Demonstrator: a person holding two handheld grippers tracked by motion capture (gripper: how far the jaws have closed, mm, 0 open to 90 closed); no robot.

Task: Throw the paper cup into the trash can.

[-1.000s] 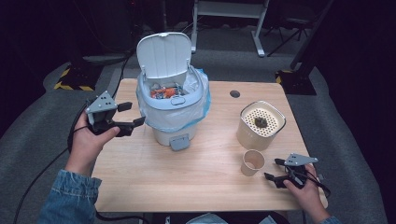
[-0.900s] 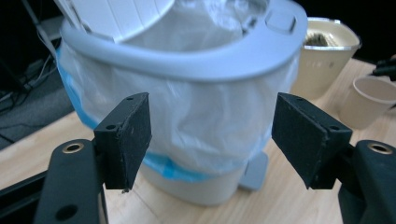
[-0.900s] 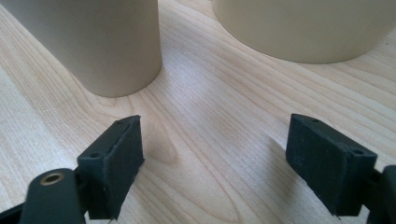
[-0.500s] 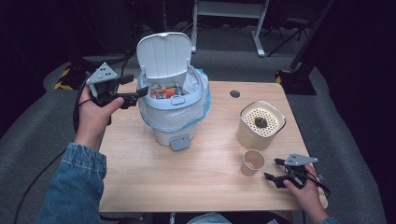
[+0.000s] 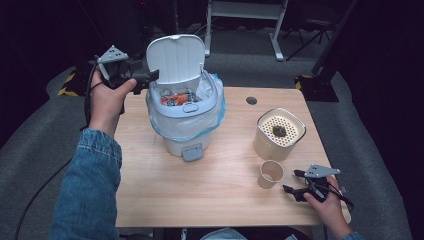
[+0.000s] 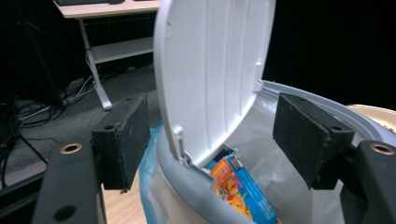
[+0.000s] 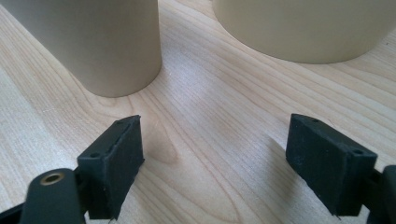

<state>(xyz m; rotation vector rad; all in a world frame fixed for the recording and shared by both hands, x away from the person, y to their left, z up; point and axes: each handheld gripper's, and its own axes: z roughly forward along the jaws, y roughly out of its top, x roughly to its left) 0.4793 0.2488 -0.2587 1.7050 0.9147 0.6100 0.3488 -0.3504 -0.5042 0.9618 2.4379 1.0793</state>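
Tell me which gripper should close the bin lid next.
Left, probably. The left gripper is open right beside the raised lid, whose edge stands between its jaws. The right gripper rests open on the table by the paper cup.

Dim lab or studio (dark curtains, grey carpet (image 5: 45,150), desk frame (image 5: 243,15))

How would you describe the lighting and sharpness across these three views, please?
High view: the light wooden table is evenly lit against dark surroundings, and the picture is slightly soft. Left gripper view: the white plastic bin lid is bright, the background black. Right gripper view: the beige paper cup is close and soft, with faint shadows.
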